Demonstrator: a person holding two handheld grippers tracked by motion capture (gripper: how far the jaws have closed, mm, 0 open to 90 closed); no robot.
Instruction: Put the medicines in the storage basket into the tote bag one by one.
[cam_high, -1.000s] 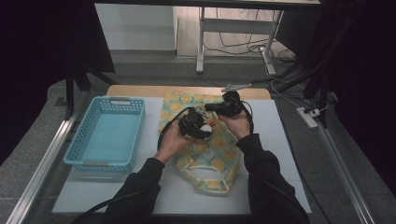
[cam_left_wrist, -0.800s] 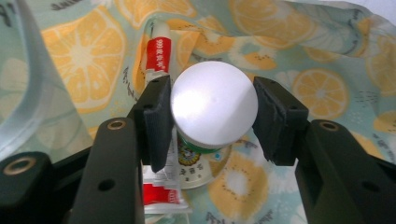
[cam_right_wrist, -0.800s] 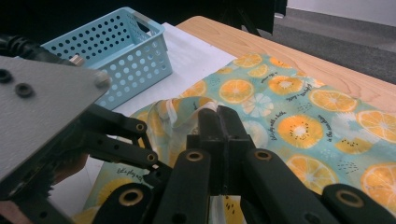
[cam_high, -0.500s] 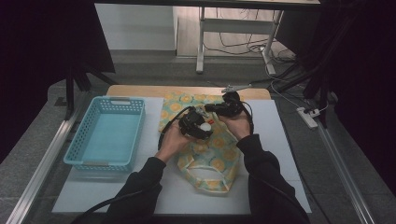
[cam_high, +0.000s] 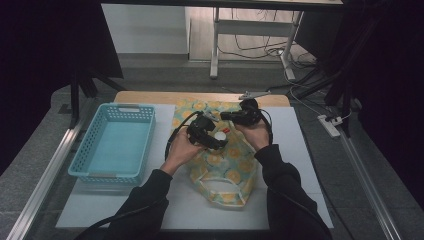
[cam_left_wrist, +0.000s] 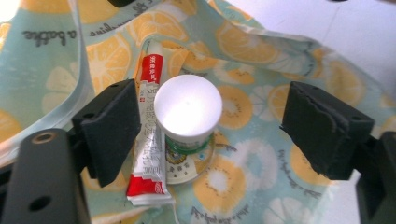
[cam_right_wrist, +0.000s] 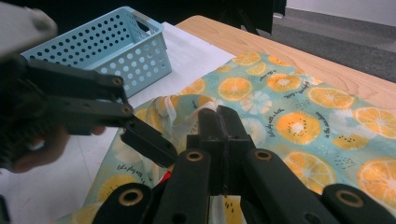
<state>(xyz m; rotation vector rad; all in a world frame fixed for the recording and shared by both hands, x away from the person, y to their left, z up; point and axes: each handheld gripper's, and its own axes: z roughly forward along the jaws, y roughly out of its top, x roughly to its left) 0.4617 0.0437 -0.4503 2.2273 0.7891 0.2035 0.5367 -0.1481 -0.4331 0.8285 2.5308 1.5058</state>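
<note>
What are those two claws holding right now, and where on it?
The right gripper pinches a raised fold of the fruit-print bag. The left gripper holds nothing.

White-capped bottle (cam_left_wrist: 187, 109) and red-white tube (cam_left_wrist: 150, 135) on orange-print bag (cam_left_wrist: 243, 51)

We see a matt printed cloth bag (cam_left_wrist: 261, 51), a smooth glossy white plastic bottle cap (cam_left_wrist: 187, 103), a crimped glossy tube (cam_left_wrist: 148, 140), and a perforated plastic basket (cam_right_wrist: 100, 46).

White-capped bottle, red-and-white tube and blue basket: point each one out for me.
White-capped bottle (cam_left_wrist: 187, 103), left gripper view, top of cap.
Red-and-white tube (cam_left_wrist: 148, 177), left gripper view, lower body.
Blue basket (cam_high: 86, 173), high view, near rim.
</note>
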